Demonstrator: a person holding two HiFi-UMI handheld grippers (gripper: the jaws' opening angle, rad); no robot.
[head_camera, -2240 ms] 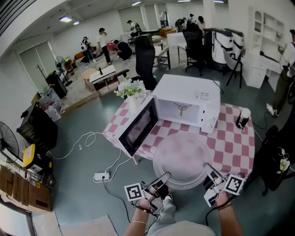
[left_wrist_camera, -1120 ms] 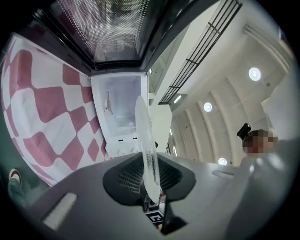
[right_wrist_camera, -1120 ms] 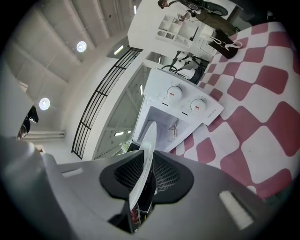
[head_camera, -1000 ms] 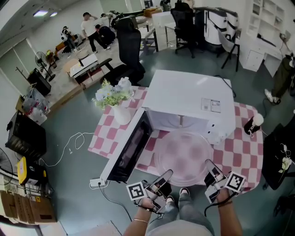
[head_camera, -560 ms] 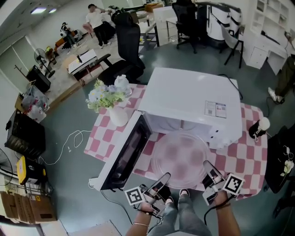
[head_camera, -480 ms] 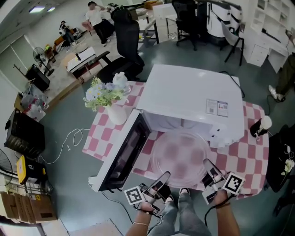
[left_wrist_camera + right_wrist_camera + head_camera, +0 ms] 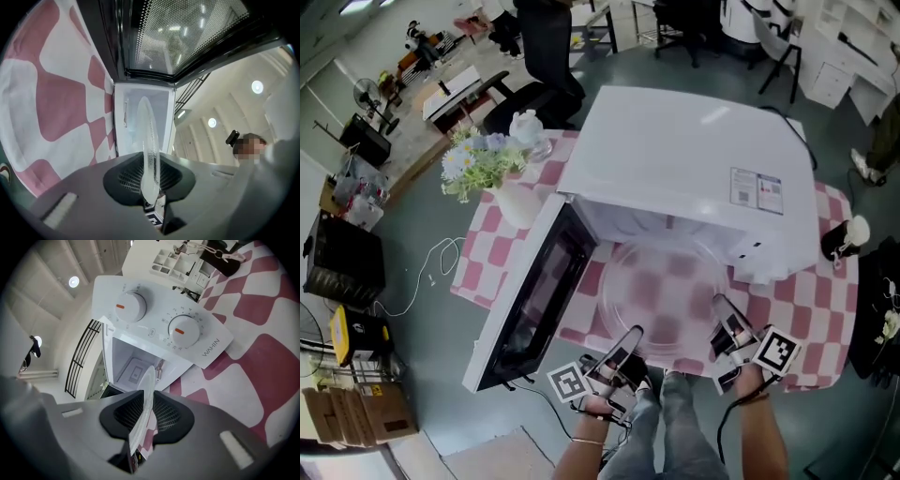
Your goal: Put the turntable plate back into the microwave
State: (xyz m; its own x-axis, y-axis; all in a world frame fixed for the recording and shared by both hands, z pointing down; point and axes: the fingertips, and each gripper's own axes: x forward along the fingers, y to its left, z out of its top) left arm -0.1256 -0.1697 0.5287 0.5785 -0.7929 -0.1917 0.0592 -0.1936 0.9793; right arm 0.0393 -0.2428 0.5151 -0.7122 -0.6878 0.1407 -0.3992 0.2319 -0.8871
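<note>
Seen from the head view, the turntable plate hangs level over the checked tablecloth, its far rim at the mouth of the white microwave. The left gripper pinches the plate's near-left rim and the right gripper its near-right rim. The door swings wide open to the left, beside a vase of flowers. The microwave's top hides the cavity floor from above, so whether the far rim has crossed the threshold cannot be told.

Along the left gripper view, both pads are clamped on the glass, which shows edge-on as a thin pale blade. The cavity lies straight ahead of it, and the door's mesh window fills the upper frame. The plate itself cuts the opening in two and hides the cavity's middle.

Along the right gripper view, the jaws likewise grip the rim. The cavity opens dead ahead, with the control panel and its two dials just to the right. Judging from this, the coming move is a straight push away from the person, keeping the plate level. The right rim looks nearer the panel-side edge of the opening than the left rim is to the door.
</note>
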